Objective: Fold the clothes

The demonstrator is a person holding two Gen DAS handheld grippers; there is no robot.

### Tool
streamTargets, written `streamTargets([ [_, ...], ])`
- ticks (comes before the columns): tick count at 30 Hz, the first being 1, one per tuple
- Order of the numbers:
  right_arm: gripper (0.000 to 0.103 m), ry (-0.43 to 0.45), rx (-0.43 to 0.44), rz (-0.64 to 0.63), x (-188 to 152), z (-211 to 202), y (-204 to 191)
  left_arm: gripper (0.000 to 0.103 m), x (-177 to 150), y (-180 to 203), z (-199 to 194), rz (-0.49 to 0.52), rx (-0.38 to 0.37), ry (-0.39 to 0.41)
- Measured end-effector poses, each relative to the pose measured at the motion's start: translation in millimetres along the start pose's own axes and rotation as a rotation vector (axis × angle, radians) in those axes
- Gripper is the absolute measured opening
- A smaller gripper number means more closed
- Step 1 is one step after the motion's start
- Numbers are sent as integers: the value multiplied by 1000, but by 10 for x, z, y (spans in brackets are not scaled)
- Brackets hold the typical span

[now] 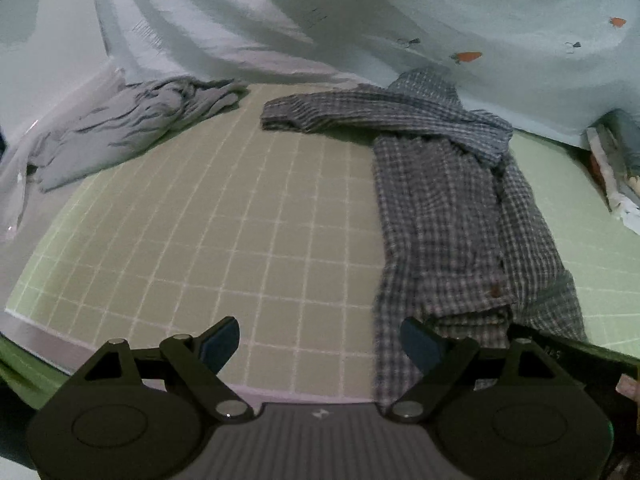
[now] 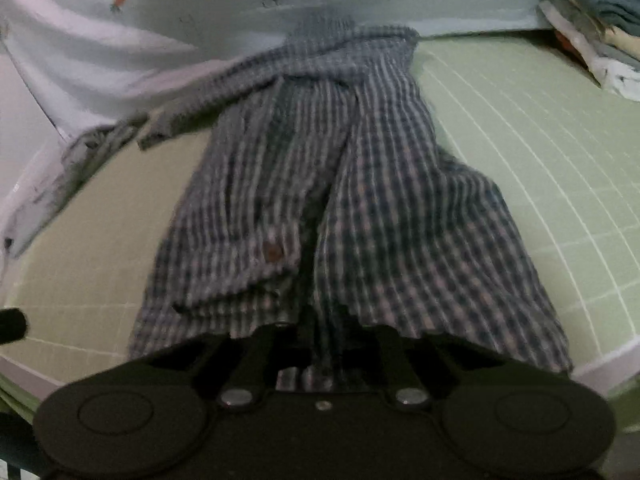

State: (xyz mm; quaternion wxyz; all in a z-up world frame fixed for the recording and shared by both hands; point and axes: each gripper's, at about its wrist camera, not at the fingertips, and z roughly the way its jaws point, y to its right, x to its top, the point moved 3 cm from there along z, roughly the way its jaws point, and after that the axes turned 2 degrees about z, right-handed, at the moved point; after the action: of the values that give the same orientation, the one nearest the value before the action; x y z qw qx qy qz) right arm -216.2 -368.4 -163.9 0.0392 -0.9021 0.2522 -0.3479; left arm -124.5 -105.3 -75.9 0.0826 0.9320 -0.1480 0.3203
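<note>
Left gripper (image 1: 320, 344) spread wide, nothing between its blue-padded fingers (image 1: 222, 342), hovering over bare green grid mat (image 1: 224, 232) near the mat's near edge. Its right finger sits just beside the near hem of the plaid shirt (image 1: 452, 216).

Right gripper (image 2: 324, 344) drawn nearly together, pinching the near hem of the plaid shirt (image 2: 320, 184); cloth bunches between the jaws and drapes over the fingertips, so the pads themselves are hidden. Right wrist view is motion-blurred.

Plaid shirt lies lengthwise on the mat, running from the near edge to the far side, crumpled, with one sleeve stretched out to the left at the far end. A brown button (image 2: 274, 254) shows on the front placket near the hem.

Grey garment (image 1: 132, 128) lies crumpled at the far left, partly on the mat, well apart from the shirt. Pale blue sheet with carrot print (image 1: 440, 12) hangs behind the mat along the far side. Stack of folded clothes (image 2: 600, 28) sits at the far right corner of the mat (image 2: 520, 140).
</note>
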Motion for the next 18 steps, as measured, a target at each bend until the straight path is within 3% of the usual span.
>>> streamTargets([
  [2,30,32,16,26,40,-110,26,88,-2,-60,-6,-9,1,0],
  [7,38,138,-7,89,217,-385,185,88,6,-161,3,-40,-4,-2],
  [11,36,73,-113,48,172,-192,318,88,9,-167,26,-53,-3,-8],
  [18,36,0,-123,-54,34,-21,288,89,92,-79,158,-64,15,-25],
])
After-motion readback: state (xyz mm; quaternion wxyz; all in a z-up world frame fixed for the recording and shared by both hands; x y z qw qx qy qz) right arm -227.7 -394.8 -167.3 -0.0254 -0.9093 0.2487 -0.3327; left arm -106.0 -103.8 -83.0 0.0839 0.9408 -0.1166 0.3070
